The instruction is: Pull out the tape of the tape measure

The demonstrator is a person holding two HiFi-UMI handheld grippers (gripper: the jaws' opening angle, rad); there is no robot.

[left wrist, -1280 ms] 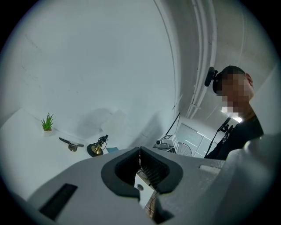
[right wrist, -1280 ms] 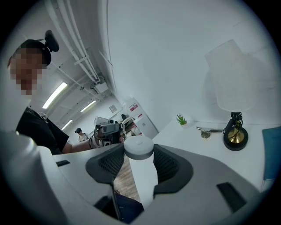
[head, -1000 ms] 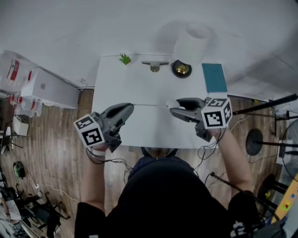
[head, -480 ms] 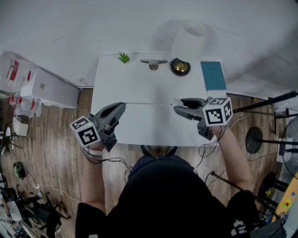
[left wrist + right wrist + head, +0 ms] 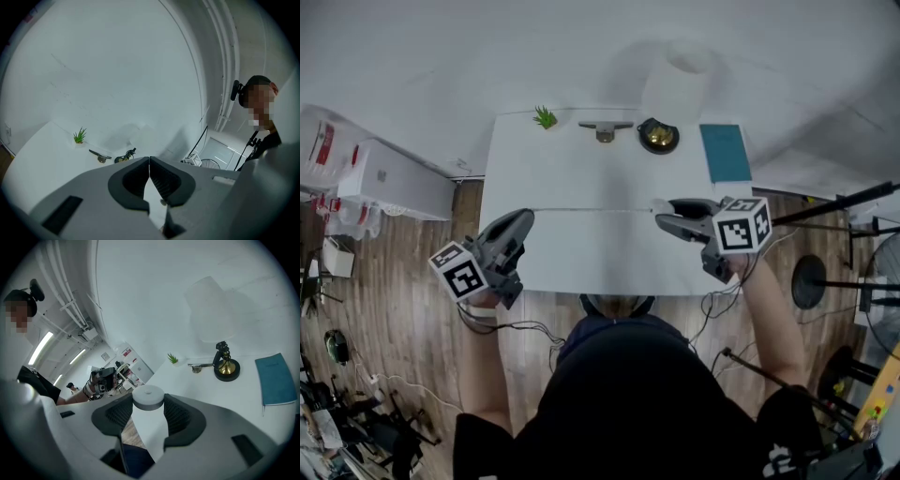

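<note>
You pulled your left gripper (image 5: pixel 527 214) farther from the tape measure (image 5: pixel 148 397), clamped on the tape (image 5: pixel 591 210); your right gripper (image 5: pixel 663 217) gripped the tape measure.

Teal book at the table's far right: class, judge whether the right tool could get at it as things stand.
Probably not yet. Nothing stands between the right tool and the teal book, but its jaws are closed on the tape measure, leaving no free grip.
</note>
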